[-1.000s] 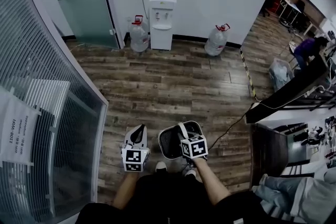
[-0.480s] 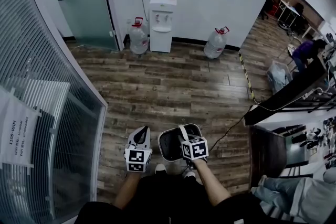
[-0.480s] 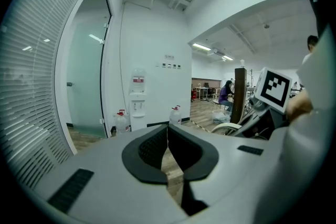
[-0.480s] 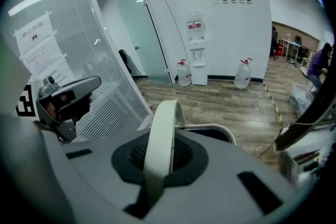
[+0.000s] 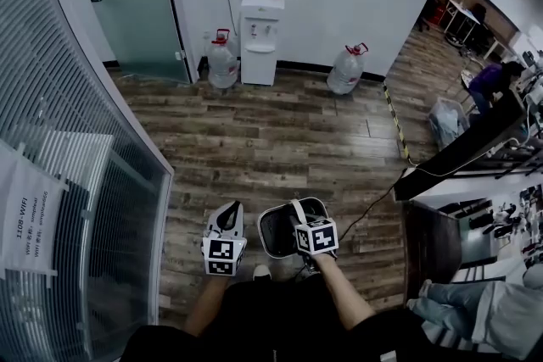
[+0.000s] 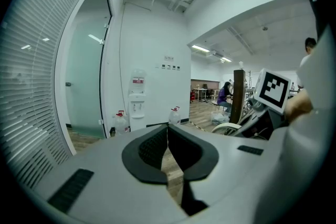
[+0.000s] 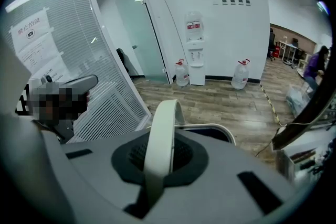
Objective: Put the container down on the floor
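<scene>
Wooden floor (image 5: 280,131) stretches out from the water dispenser (image 5: 261,30). Far in front of it, the right gripper (image 7: 159,159) clamps the handle (image 7: 158,134) of the container (image 5: 276,233), which seems off the floor. The left gripper (image 6: 168,150) is closed, empty. The thin handle could slip and drop it.

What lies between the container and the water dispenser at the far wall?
Nothing but bare wooden floor. The head view shows the whole stretch from the container to the water dispenser.
</scene>
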